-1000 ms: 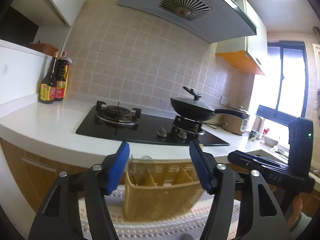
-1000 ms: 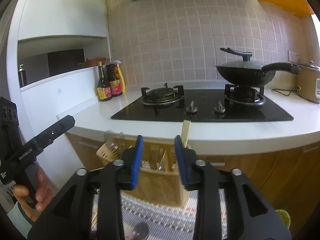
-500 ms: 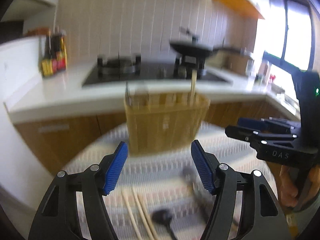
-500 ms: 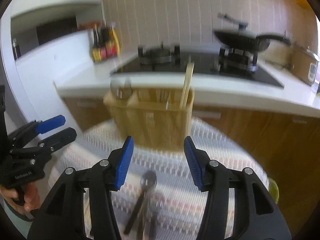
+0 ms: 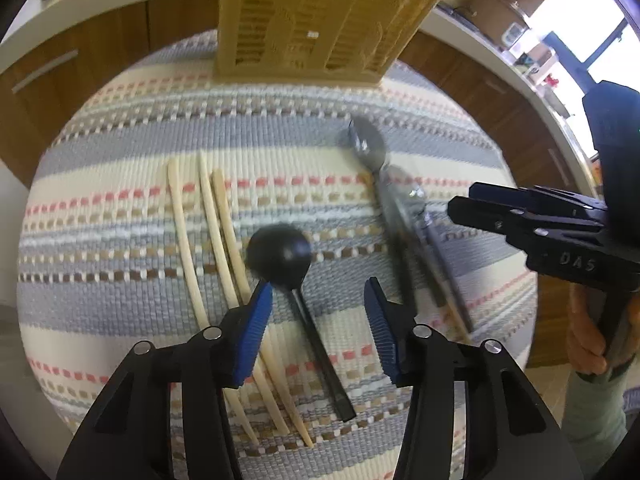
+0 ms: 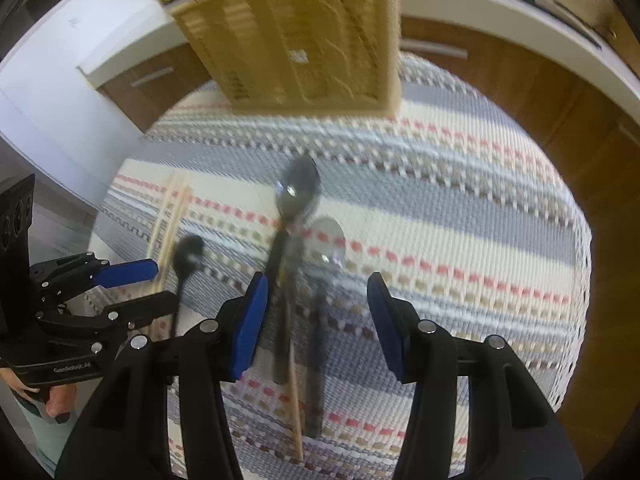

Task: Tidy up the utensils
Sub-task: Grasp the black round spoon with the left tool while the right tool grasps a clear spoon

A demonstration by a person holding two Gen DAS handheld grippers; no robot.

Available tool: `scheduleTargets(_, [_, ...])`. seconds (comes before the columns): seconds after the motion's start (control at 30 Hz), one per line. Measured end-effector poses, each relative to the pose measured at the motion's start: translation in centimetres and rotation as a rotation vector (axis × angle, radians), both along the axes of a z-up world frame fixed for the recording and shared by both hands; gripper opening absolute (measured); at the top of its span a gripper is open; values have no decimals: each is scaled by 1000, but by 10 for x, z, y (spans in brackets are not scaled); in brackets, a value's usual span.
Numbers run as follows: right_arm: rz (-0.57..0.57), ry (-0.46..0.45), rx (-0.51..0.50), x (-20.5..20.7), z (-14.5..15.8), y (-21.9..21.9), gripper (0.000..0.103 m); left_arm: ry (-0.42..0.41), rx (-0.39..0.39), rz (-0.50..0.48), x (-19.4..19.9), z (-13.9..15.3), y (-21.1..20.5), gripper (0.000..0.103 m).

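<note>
We are hovering both grippers over the striped mat that covers the bench, with nothing grasped yet.

Left gripper: jaws released and spread, straddling the handle of the black ladle at lower centre of the left view. Three pale chopsticks are lying just left of the ladle, close to the left pad.

Right gripper: jaws also released, wide apart, sitting over the overlapping metal spoons at centre of the right view. A single chopstick is lying among their handles; the frame is blurred, so we cannot tell how many handles are crossing there.

The slotted utensil caddy is standing at the top of both views, well apart from the loose pieces.

Judgement on the step in hand: we are lining up the first pick.
- For the ladle, we are aiming to close on the handle only, keeping the left pad off the neighbouring chopsticks.
- For the spoons, we are favouring one handle at a time; a grab on the overlap is likely to drag its neighbour.
- Risk: thin handles lying flat on the weave may slip out.
</note>
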State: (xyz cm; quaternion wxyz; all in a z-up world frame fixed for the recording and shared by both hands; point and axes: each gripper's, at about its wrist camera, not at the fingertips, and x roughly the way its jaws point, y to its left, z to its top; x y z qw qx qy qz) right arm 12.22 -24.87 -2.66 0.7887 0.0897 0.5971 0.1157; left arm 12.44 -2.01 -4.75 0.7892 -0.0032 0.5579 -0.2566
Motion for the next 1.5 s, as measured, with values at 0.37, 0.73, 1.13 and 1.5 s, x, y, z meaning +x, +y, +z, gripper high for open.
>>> scheduleTargets(0.37, [25,71,-11,-5,-27,10,28,-55,127,34,-9,-16,-27,38])
scheduleTargets(0.73, [54,68,-111,2,-32,24,18,-123,216,15,1,-16,-62,36])
scheduleTargets(1.13, [61,95,-141,16,-34,33,10,-172,294,39,1,-18,-71,14])
scheduleTargets(1.5, [59,-11,-119,-2,-16,22,10,-268,228,84,-11,-13,-67,5])
